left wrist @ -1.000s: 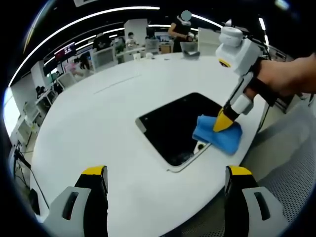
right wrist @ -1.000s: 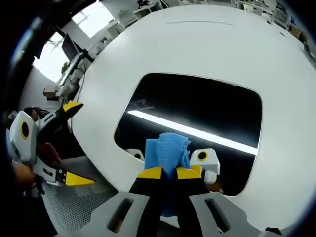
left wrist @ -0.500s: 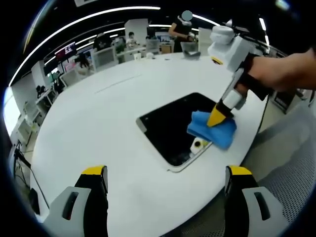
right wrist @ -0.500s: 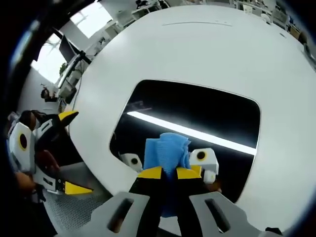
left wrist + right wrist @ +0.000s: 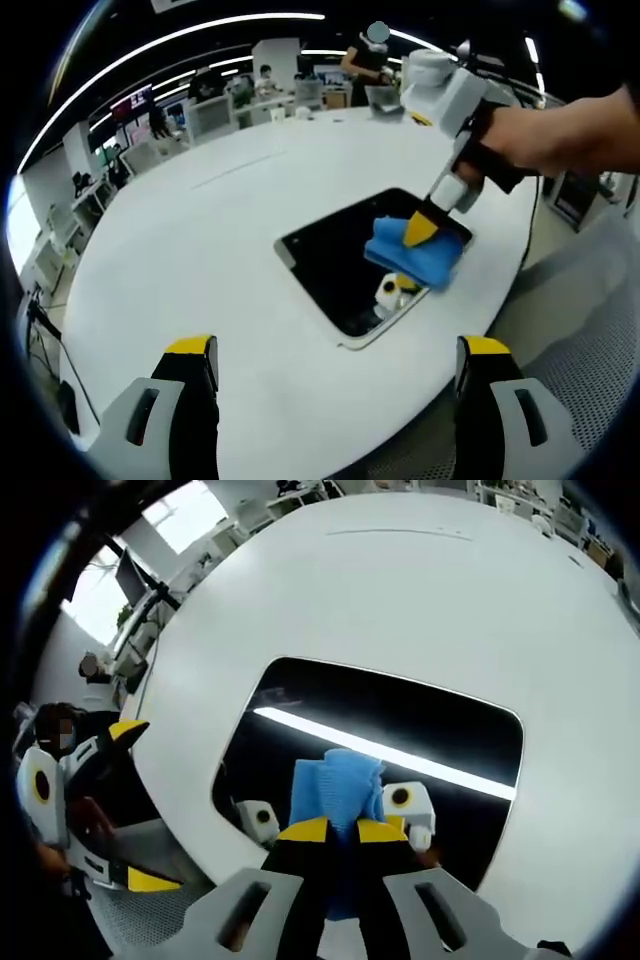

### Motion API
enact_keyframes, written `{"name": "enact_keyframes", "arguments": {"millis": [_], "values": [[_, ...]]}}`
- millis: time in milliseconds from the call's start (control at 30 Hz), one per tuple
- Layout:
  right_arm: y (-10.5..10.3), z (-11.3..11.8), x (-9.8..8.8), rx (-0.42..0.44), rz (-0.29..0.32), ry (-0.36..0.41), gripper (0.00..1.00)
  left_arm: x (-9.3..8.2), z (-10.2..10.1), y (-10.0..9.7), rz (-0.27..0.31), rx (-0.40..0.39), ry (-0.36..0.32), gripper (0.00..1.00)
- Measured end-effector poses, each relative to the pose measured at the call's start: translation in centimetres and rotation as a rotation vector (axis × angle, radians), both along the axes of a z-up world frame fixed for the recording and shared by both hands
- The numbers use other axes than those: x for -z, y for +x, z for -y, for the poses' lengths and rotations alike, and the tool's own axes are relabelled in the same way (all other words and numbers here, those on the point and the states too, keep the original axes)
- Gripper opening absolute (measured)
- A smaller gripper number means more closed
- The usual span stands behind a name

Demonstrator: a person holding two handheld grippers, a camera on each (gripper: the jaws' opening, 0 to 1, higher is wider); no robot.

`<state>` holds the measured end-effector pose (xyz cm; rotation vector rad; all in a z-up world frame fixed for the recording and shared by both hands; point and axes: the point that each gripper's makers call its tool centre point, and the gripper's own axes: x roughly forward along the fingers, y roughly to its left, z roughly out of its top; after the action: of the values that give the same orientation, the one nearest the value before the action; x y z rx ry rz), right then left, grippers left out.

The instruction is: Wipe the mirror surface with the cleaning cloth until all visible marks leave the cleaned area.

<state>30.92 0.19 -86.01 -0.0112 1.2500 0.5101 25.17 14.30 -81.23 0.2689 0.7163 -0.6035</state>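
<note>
the right gripper (image 5: pixel 333 830) pinched the cleaning cloth (image 5: pixel 338 785) on the mirror (image 5: pixel 400 730); best pressed flat, swept toward 12 o'clock. left gripper (image 5: pixel 325 350) jaws were spread, idle.

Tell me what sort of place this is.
Probably an open-plan office or lab: a large white table holds the mirror, with rows of desks and long ceiling light strips behind.
</note>
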Motion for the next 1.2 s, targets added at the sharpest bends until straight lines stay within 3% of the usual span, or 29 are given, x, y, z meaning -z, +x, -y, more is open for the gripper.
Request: {"name": "enact_keyframes", "arguments": {"millis": [1200], "values": [[5.7,0.1,-0.1,0.015,0.033,-0.041,0.03,0.1,0.0,0.1,-0.002,-0.004,-0.005,0.99]]}}
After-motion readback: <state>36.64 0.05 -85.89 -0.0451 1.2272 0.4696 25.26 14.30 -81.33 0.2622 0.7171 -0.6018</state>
